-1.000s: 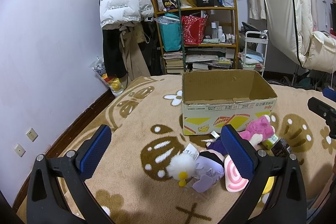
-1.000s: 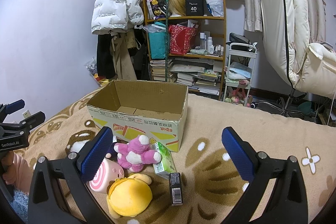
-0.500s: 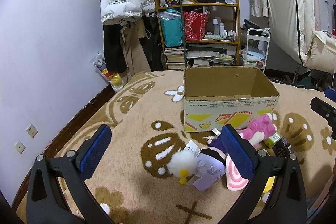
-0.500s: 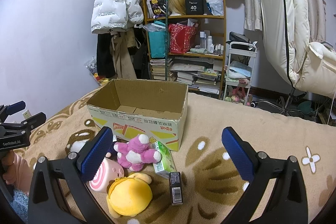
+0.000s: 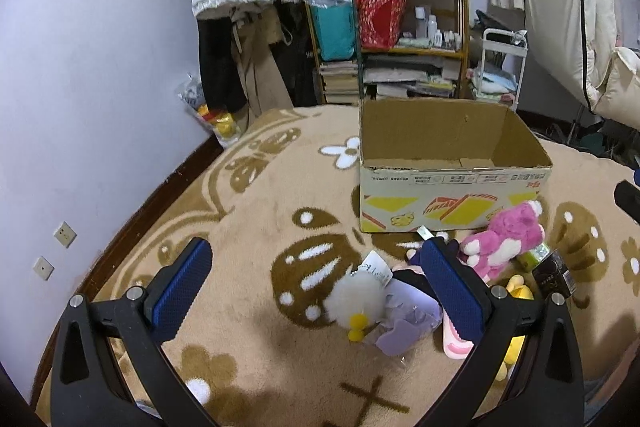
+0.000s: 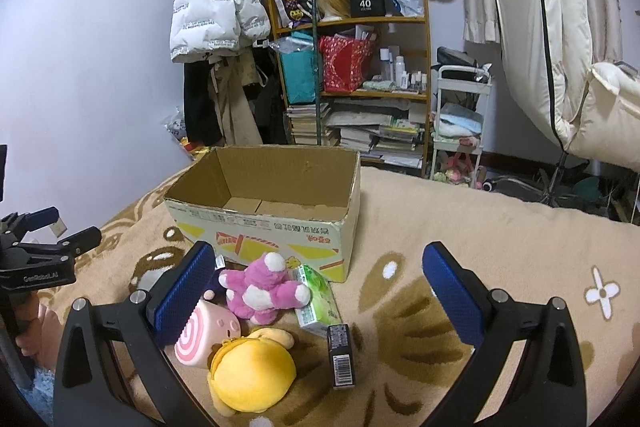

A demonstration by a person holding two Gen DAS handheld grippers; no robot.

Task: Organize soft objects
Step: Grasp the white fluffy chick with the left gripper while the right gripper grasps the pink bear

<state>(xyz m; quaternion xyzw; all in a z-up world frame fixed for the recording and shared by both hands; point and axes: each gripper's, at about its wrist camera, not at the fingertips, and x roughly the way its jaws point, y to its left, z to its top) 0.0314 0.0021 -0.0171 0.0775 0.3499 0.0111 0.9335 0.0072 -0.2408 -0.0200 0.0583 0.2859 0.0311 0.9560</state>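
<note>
- The left tool (image 5: 316, 283) is released, its blue-padded fingers spread wide and holding nothing, above the tan patterned carpet (image 5: 248, 227).
- The right tool (image 6: 320, 287) is likewise released and holds nothing.
- An open brown cardboard box (image 6: 272, 223) with yellow printed sides stands on the carpet; nothing shows inside it.
- Just in front of the box's printed side lies a pink plush bear (image 6: 264, 285), touching a green packet (image 6: 318, 297).
- Beside the bear sit a pink swirl-patterned soft roll (image 6: 204, 337) and a round yellow plush toy (image 6: 252, 375).
- A small black carton with a barcode (image 6: 341, 355) lies just right of the yellow plush.
- In the left wrist view, a white fluffy pom-pom toy (image 5: 356, 301) touches a lilac plush piece (image 5: 404, 323).
</note>
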